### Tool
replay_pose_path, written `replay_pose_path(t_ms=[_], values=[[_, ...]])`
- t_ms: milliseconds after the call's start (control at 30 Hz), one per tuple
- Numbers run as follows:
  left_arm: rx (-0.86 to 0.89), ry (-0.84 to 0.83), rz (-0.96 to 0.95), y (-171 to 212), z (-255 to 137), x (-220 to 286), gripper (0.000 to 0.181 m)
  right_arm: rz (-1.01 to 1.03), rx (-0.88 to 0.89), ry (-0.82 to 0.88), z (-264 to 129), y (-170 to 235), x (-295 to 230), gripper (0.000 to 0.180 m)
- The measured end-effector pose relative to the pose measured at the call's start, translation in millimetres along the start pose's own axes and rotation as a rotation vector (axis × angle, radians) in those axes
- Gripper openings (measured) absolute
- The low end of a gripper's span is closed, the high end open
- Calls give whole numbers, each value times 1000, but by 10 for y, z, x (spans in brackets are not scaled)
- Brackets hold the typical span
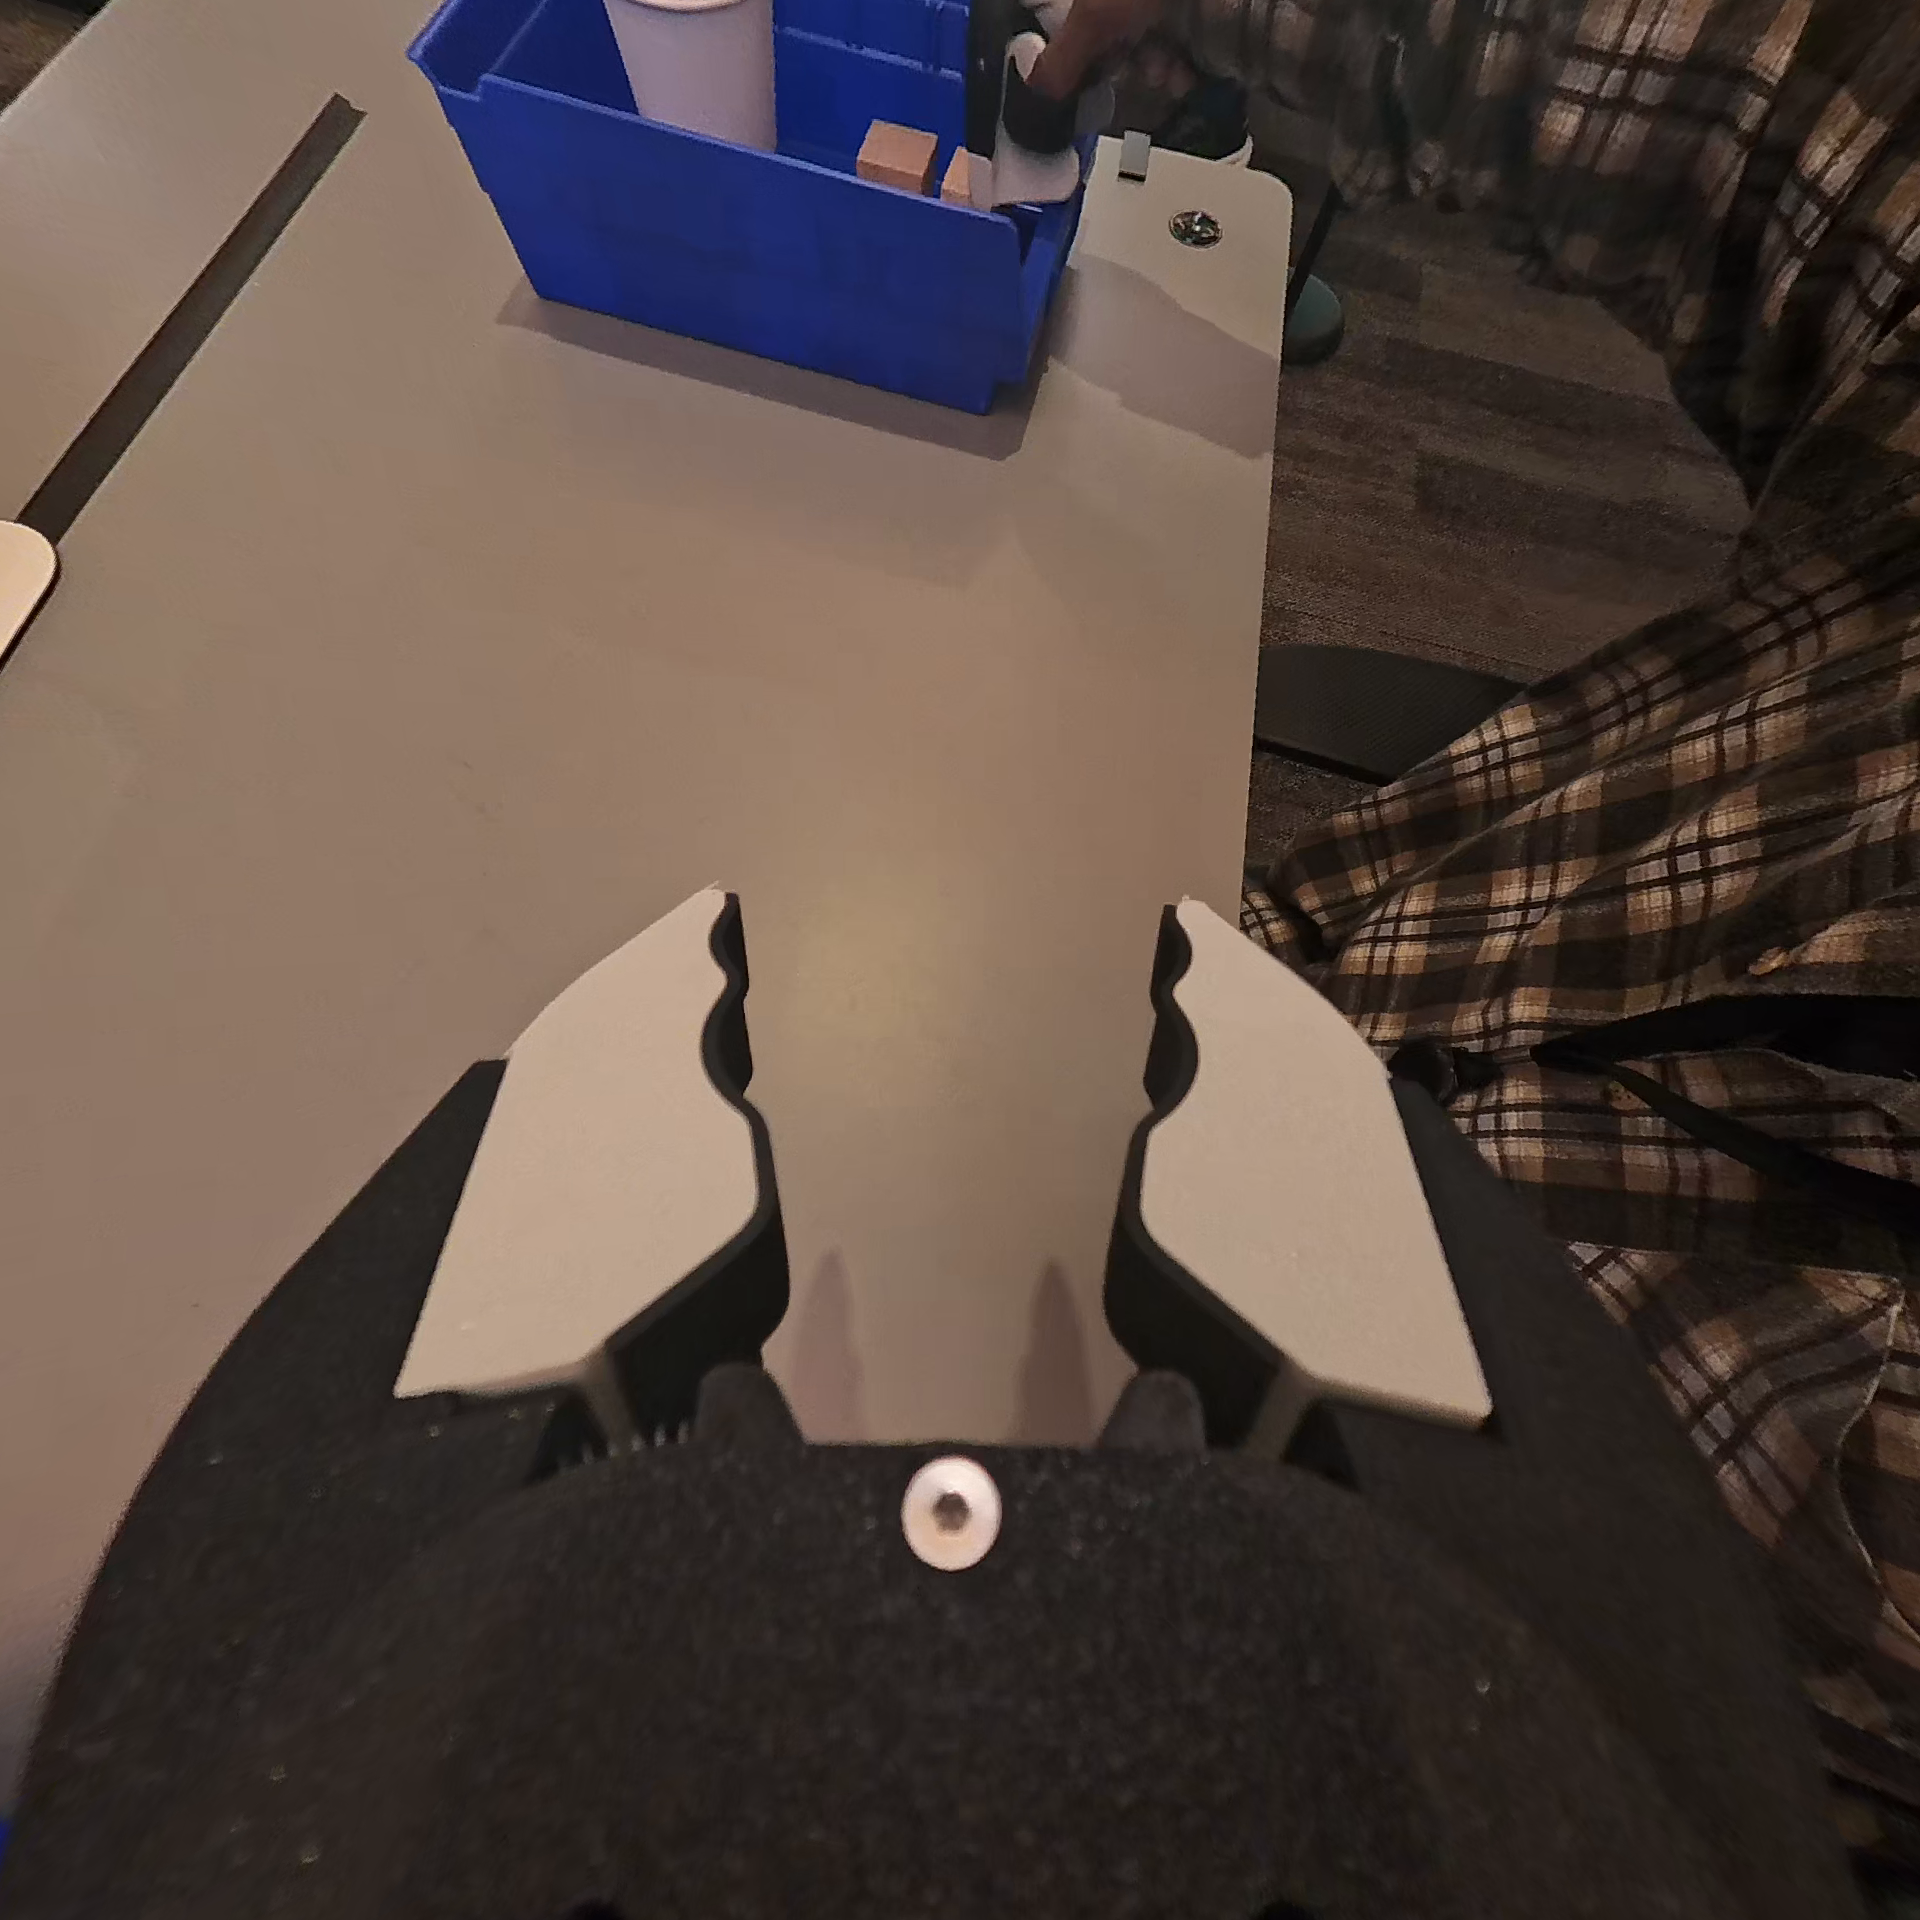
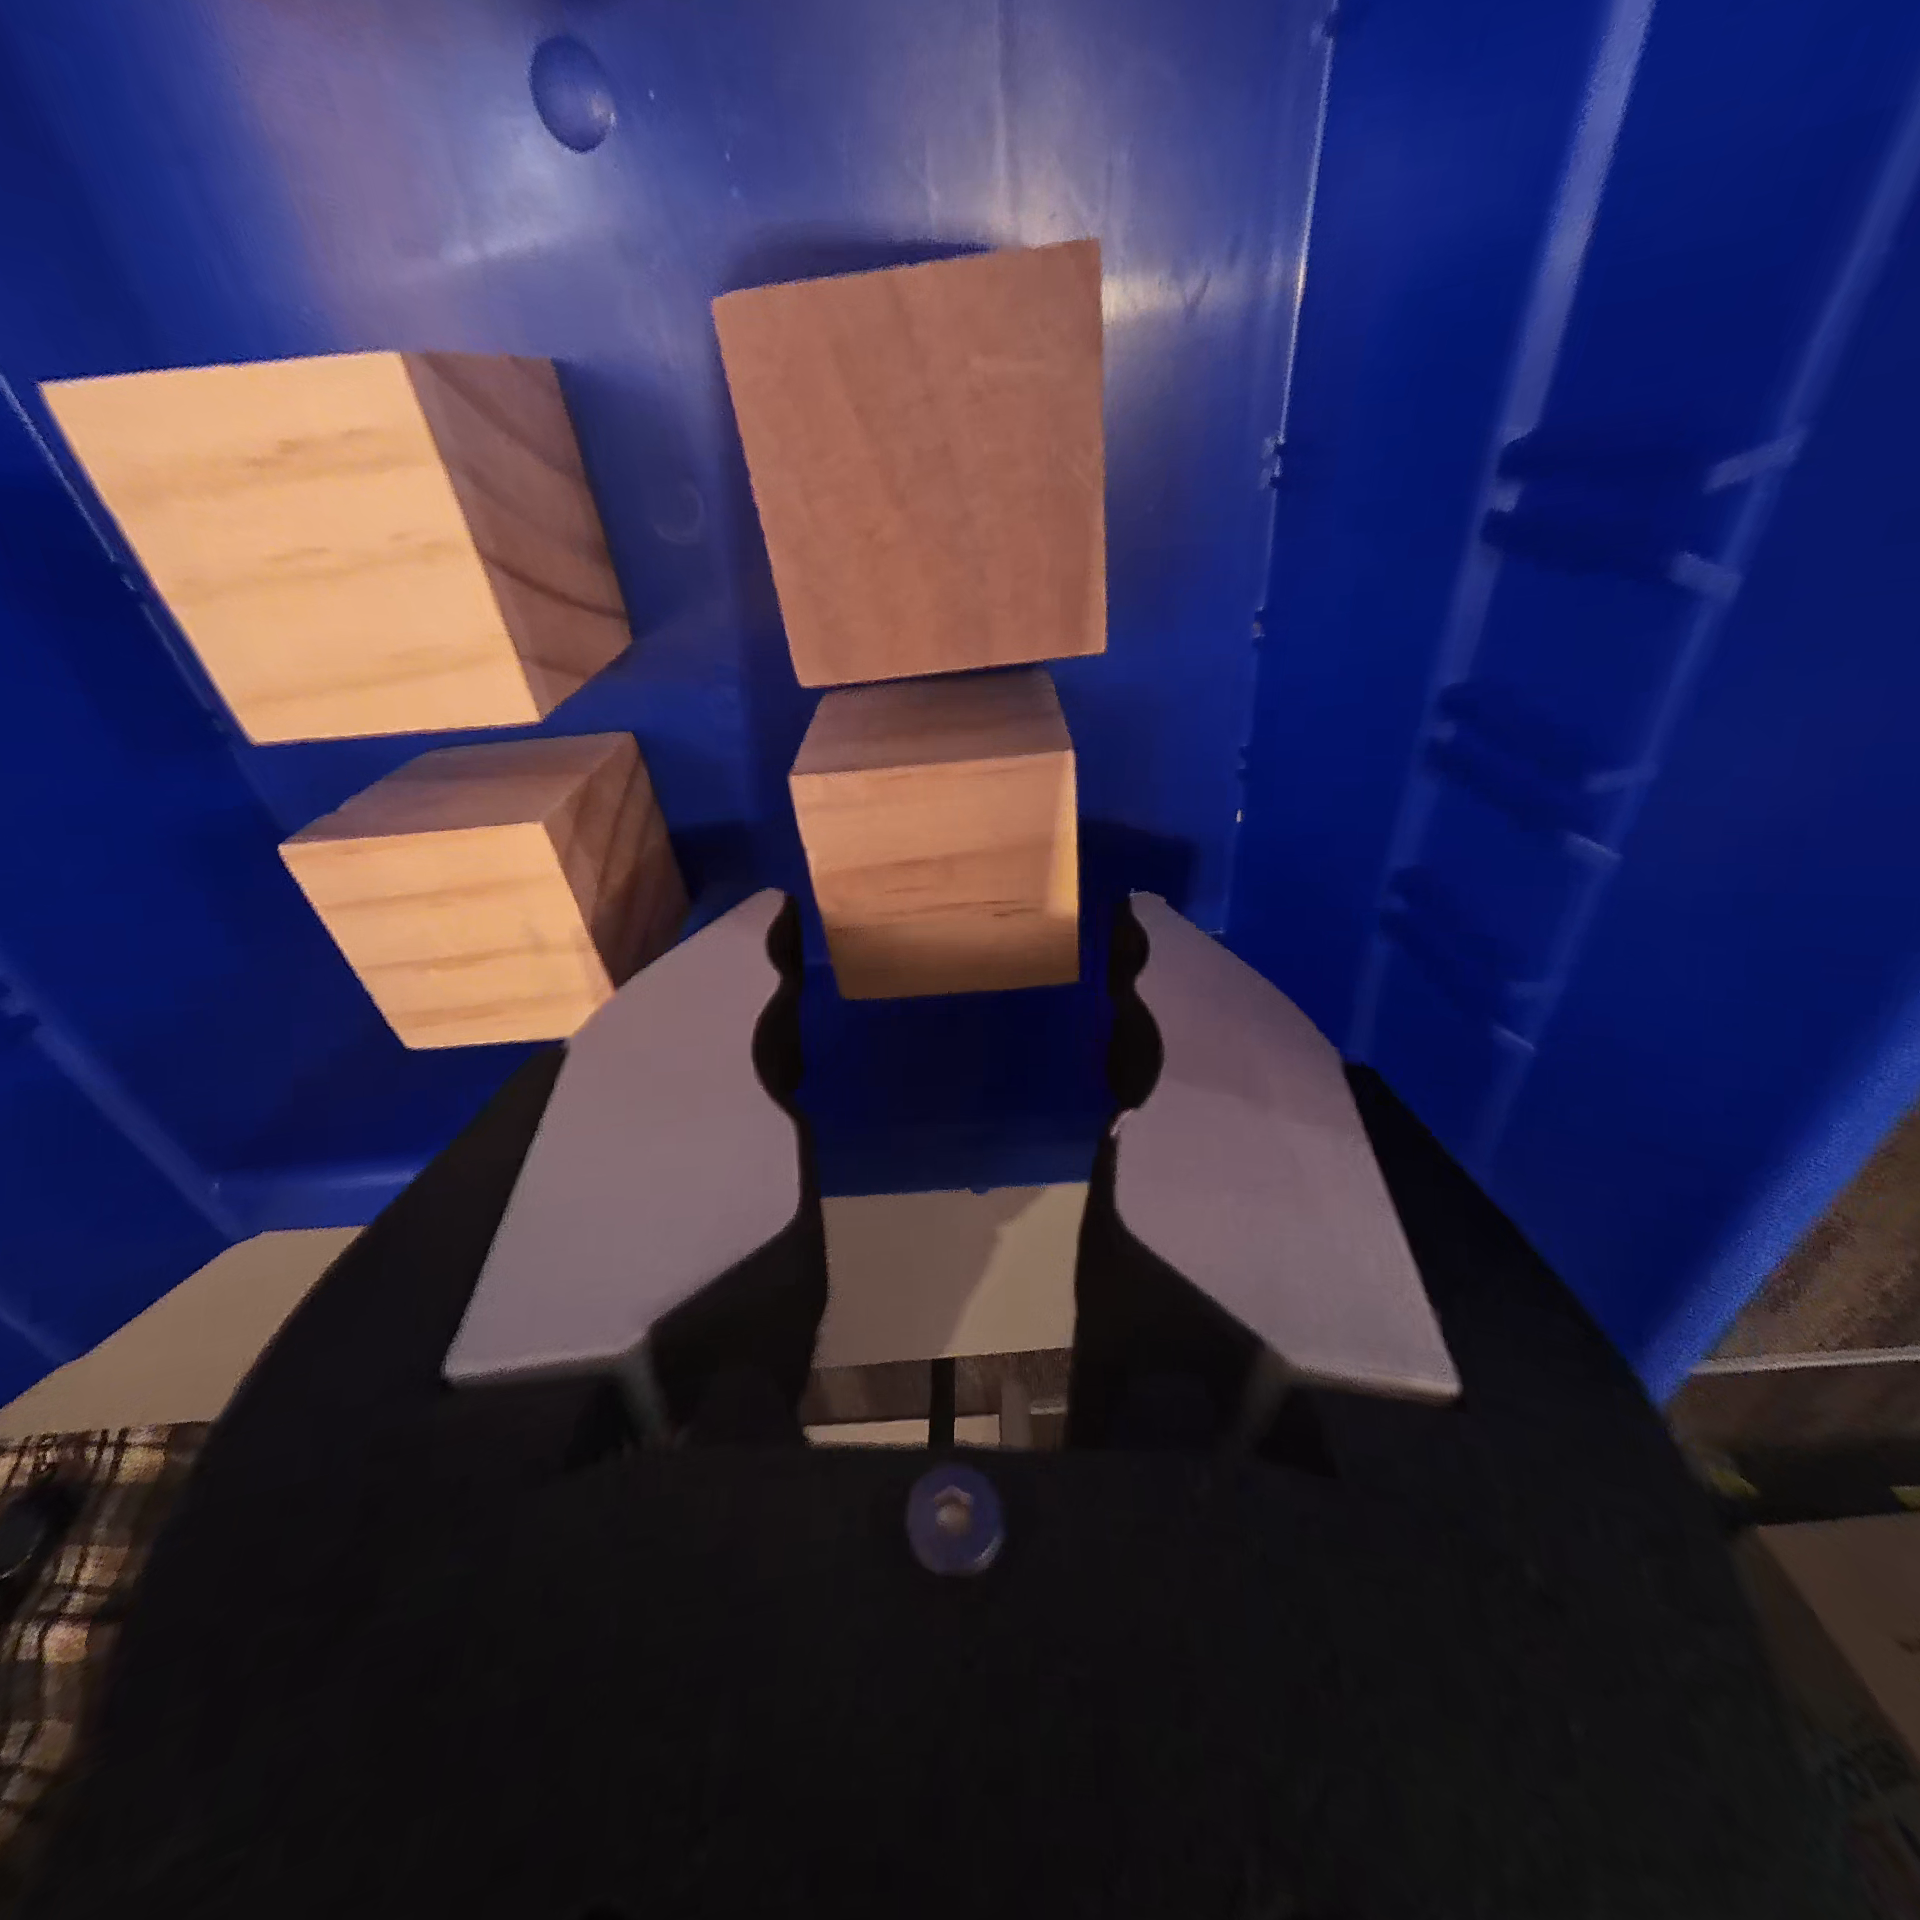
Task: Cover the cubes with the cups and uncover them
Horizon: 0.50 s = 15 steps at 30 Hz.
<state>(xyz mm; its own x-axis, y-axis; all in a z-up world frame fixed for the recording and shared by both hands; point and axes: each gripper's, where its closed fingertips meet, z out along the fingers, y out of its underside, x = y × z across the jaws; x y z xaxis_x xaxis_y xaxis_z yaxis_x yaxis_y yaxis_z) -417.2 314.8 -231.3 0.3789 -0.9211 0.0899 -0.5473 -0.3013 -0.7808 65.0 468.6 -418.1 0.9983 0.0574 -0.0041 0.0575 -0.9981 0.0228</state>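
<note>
Several wooden cubes lie in a blue bin (image 2: 1351, 520). My right gripper (image 2: 951, 914) is open and points down into the bin, its fingertips either side of the nearest cube (image 2: 940, 842), which sits just ahead of them. Other cubes lie at the far right (image 2: 914, 457), far left (image 2: 312, 540) and near left (image 2: 468, 894). In the left wrist view the bin (image 1: 748, 239) stands at the far end of the grey table (image 1: 623, 675), holding a pale upright cup (image 1: 696, 62) and cubes (image 1: 894, 156). My left gripper (image 1: 951, 914) is open and empty above the table.
The right gripper's black body (image 1: 997, 83) reaches into the bin's right side. The table's right edge (image 1: 1262, 623) drops to carpet. A person's plaid clothing (image 1: 1610, 935) fills the right. A dark strip (image 1: 197, 312) runs along the table's left.
</note>
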Motion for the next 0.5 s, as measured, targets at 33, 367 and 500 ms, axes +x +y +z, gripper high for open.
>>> replay_pose_path(t_ms=[33, 367, 500], values=[[3, -4, -4, -1, -9, -7, 75, -3, 6, 7, -30, -8, 4, 60], [79, -68, -66, -39, -184, -127, 83, -64, 148, 54, -661, -96, -102, 88], [99, -105, -94, -13, -259, -187, 85, -104, 209, 49, -895, -95, -259, 96]])
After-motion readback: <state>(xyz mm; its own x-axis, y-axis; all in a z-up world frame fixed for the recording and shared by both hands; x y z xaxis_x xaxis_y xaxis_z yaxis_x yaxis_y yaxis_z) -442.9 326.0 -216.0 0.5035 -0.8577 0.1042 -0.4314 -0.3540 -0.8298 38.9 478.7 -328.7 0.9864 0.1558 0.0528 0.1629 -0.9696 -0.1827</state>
